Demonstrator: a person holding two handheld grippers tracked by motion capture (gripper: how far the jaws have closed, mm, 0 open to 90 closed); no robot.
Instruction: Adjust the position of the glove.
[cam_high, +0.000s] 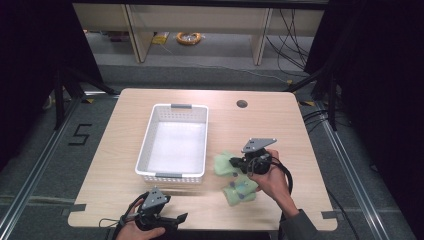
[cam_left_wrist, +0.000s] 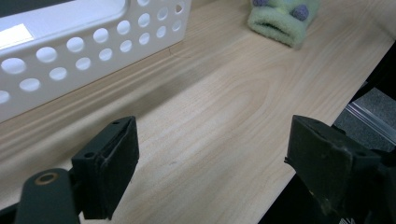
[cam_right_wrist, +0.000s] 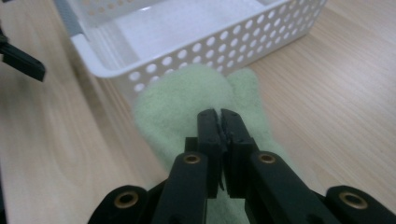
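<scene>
Right tool (cam_right_wrist: 219, 116) pinches a green mitten (cam_right_wrist: 187, 100) beside the basket (cam_right_wrist: 112, 70); left tool (cam_left_wrist: 210, 154) gapes.

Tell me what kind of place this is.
Probably a lab or data-recording workstation: a wooden table on dark carpet, floor rails with a taped number, loose cables, and dark curtains around it.

Left gripper (cam_left_wrist: 212, 163) hovers with jaws wide apart over the table (cam_left_wrist: 224, 116), white basket (cam_left_wrist: 93, 51) just beyond, green mitten (cam_left_wrist: 280, 21) further off.

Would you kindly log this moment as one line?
right gripper: shut on pale green fleecy mitten | left gripper: open, idle | white perforated plastic basket: empty
</scene>
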